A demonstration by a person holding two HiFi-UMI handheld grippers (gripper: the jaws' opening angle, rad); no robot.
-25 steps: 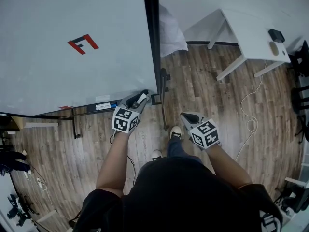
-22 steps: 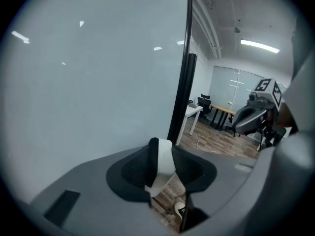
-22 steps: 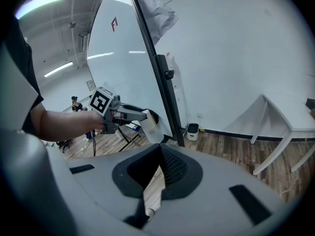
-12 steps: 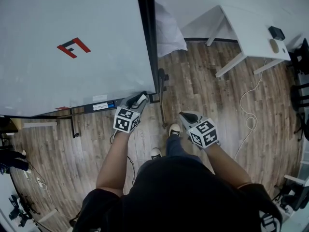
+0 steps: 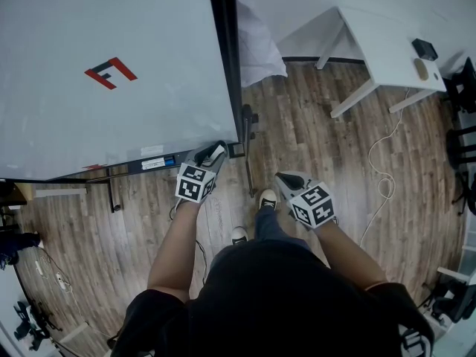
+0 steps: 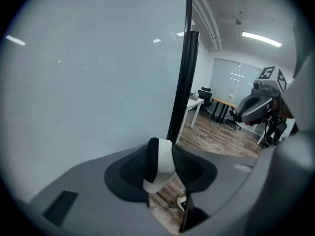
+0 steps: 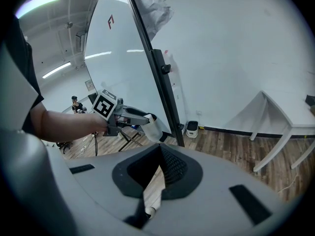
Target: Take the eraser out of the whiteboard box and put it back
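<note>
My left gripper (image 5: 214,153) is shut on the eraser (image 5: 219,151), a white block with a black felt side. It hangs at the whiteboard's (image 5: 111,88) lower right corner, just above the black tray (image 5: 149,163) and beside the small box (image 5: 239,151) on the frame post. In the left gripper view the eraser (image 6: 160,163) stands upright between the pads, felt side to the left. The right gripper view shows the left gripper (image 7: 149,123) and the eraser (image 7: 152,128) in front of the board. My right gripper (image 5: 285,179) hangs over the floor, shut on nothing.
The black frame post (image 5: 223,50) runs up the board's right edge, with a white cloth bundle (image 5: 260,47) behind it. A white table (image 5: 387,43) stands at the back right, a cable (image 5: 383,177) lies on the wooden floor, and the person's shoes (image 5: 270,201) are below the grippers.
The left gripper with the eraser has sunk a little toward the tray. The right gripper has stayed where it was.
</note>
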